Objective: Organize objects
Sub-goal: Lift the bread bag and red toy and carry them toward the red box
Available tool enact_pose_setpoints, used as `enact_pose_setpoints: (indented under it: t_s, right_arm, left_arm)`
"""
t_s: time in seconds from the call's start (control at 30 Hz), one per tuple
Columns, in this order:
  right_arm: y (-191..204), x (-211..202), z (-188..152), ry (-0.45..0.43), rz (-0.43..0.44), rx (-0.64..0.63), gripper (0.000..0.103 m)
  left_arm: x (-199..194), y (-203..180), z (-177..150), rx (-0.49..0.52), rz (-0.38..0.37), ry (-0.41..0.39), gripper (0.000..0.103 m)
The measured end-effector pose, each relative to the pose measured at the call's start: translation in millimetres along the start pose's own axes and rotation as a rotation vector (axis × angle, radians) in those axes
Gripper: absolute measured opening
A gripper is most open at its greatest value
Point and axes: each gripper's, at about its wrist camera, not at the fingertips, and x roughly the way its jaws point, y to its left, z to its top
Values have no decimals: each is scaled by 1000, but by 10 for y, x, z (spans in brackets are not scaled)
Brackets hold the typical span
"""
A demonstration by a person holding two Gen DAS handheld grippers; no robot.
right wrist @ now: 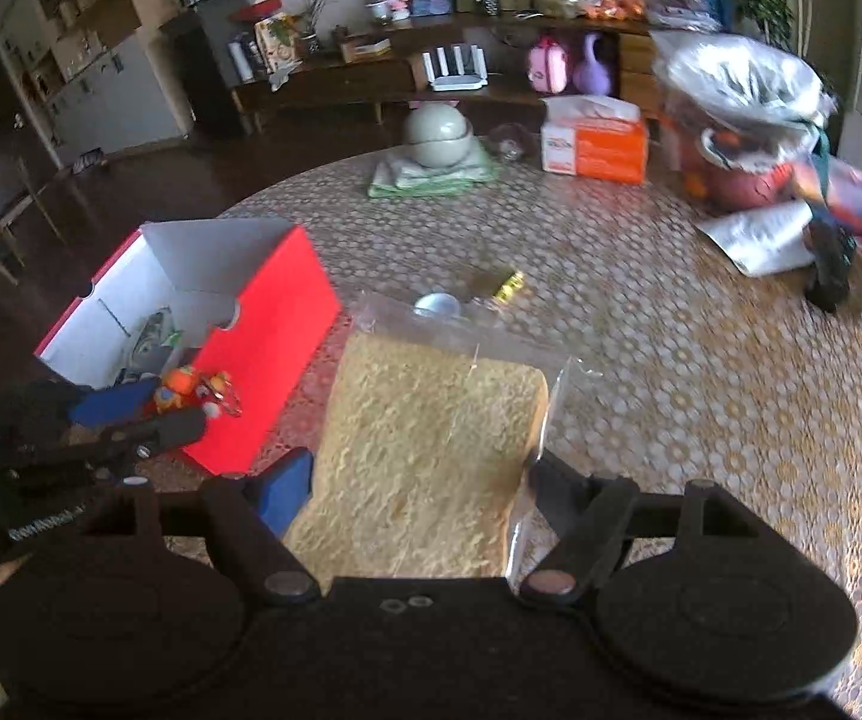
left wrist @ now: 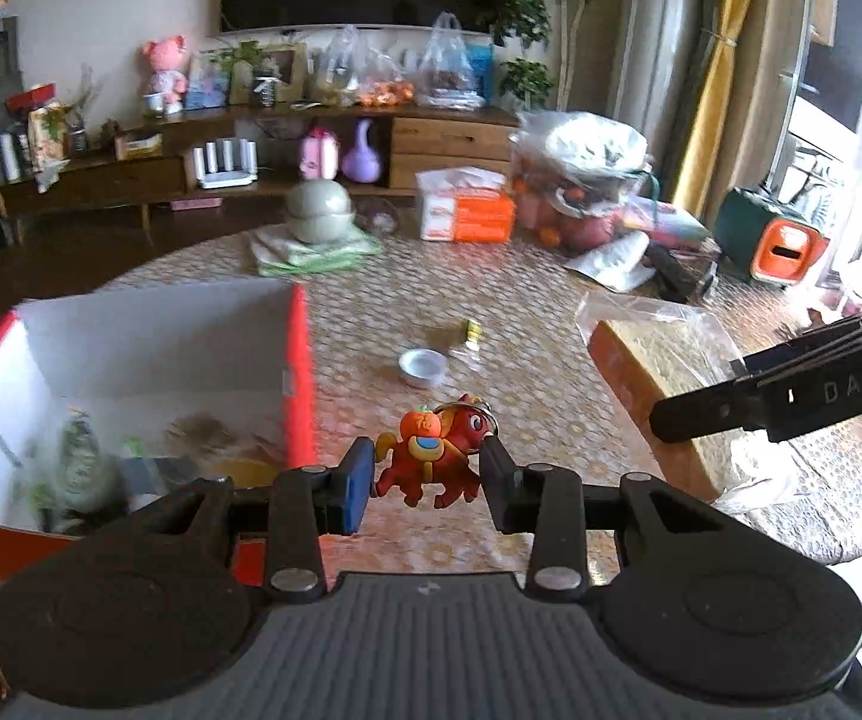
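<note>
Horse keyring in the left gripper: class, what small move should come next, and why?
Probably swing the left gripper leftward over the red box's open top. It is shut on the horse keyring, which is beside the box's right wall, not yet above it. Other items already lie inside.

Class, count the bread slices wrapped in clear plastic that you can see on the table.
1. The bagged bread slice lies between the right gripper's fingers, right of the red box. Others may be hidden.
</note>
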Motion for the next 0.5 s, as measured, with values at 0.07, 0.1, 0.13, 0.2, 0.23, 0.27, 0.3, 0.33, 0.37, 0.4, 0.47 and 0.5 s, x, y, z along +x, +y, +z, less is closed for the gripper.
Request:
enact_pose_setpoints:
  t_s: [0.07,0.1,0.13,0.2,0.23,0.27,0.3,0.33,0.37,0.4,0.47,0.5]
  right_arm:
    - [124,11,64,-4,9,-27,77]
    - [186,13,99,-7,12,-40,77]
    - [255,14,139,-11,18,-53,77]
    - [391,31,215,-17,33,-81,77]
    - [468,46,258,-20,39,-97,77]
    - [538,63,298,-23,45,-111,77]
    - [607,85,339,-25,51,-123,77]
    - [675,116,373,-24,58,-132,77]
    - [744,153,413,-19,67,-142,77]
    - [808,196,447,-14,76,-151,77]
    - [947,296,526,-4,90,-165,77]
    - [1017,349,564,1,97,-175,77]
  left_arm:
    - [-73,103,39,-11,10,-1,36]
    - [-112,164,52,-16,19,-5,36]
    - [-149,225,59,-17,31,-10,36]
    - [-212,358,75,-25,54,-19,36]
    - [-236,431,85,-30,65,-21,36]
    - [-258,496,81,-35,76,-22,36]
    - [-280,570,82,-37,91,-23,36]
    - [-290,634,95,-40,102,-23,36]
    - [-306,705,96,-45,113,-22,36]
    - [-322,774,97,-48,122,-20,36]
    - [-349,909,95,-62,137,-18,36]
    - [-355,969,100,-70,143,-16,36]
